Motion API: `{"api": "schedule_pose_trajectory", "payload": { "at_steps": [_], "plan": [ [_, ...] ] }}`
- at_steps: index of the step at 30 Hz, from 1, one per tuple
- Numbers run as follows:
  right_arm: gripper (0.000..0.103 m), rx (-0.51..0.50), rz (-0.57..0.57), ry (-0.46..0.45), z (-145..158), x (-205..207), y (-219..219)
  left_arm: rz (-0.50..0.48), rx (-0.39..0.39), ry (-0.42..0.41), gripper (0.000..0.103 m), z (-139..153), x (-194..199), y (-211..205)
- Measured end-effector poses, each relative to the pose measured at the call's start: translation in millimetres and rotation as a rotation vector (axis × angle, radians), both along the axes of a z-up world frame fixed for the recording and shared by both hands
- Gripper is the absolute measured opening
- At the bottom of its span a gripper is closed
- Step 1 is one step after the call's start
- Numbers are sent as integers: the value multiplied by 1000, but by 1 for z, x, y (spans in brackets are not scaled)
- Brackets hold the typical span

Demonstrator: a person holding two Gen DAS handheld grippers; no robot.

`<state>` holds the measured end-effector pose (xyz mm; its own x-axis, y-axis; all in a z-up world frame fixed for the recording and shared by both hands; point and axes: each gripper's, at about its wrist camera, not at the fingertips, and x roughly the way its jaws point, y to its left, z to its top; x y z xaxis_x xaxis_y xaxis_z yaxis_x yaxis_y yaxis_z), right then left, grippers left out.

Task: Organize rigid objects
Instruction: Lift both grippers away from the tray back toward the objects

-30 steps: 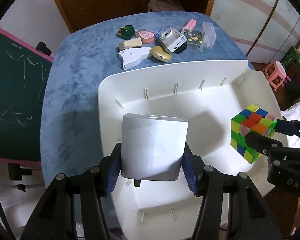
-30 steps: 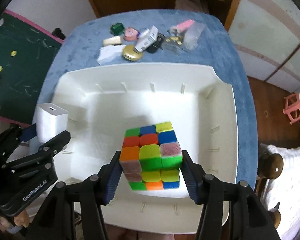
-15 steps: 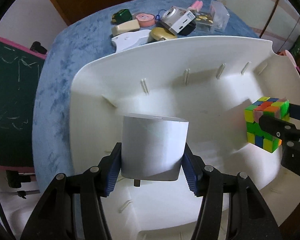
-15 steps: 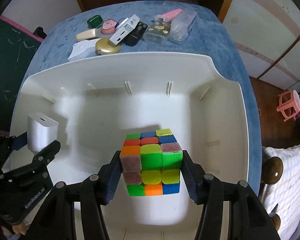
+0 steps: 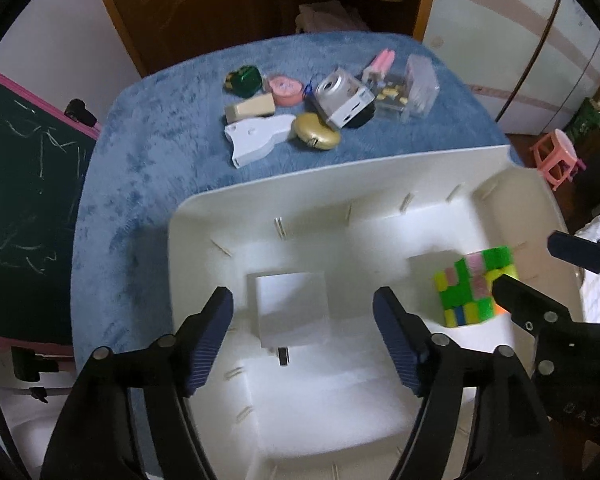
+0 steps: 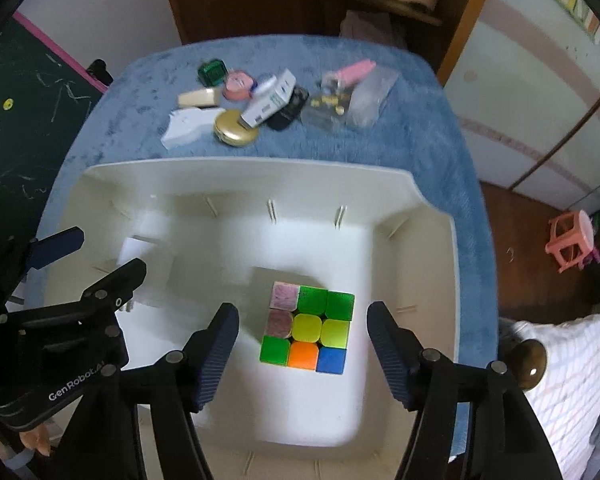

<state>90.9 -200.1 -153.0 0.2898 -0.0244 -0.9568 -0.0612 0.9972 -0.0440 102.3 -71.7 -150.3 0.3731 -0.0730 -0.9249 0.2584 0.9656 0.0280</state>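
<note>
Charger (image 5: 291,309) & cube (image 6: 307,331) sit in bin (image 6: 240,168); L tool (image 5: 303,332), R tool (image 6: 302,344) both spread wide.

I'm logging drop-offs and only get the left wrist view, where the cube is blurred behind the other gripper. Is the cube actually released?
Observer: Yes. In the right wrist view the right gripper is open, and the puzzle cube sits on the floor of the white bin, clear of both fingers.
Operator: Which colours face up?
Observer: Mostly green and yellow, with one orange and one blue tile on the near row and two worn pinkish tiles on the left.
Operator: And my charger?
Observer: From that side the white charger rests by the bin's left wall, with the left gripper open above it.
</note>
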Motion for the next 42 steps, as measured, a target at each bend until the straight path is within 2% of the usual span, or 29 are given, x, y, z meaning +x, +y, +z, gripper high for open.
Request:
{"api": "schedule_pose_trajectory", "payload": {
  "at_steps": [18, 32, 40, 42],
  "plan": [
    [68, 83, -22, -123, 102, -43, 0, 18, -70, -200, 87, 120, -40, 28],
    [68, 126, -5, -265, 180, -72, 20, 51, -130, -267, 87, 171, -55, 48],
    [68, 114, 4, -352, 223, -78, 30, 97, -163, -318, 88, 214, -47, 64],
    [76, 118, -5, -365, 231, -78, 29, 97, -171, -331, 93, 223, -42, 67]
  ]
}}
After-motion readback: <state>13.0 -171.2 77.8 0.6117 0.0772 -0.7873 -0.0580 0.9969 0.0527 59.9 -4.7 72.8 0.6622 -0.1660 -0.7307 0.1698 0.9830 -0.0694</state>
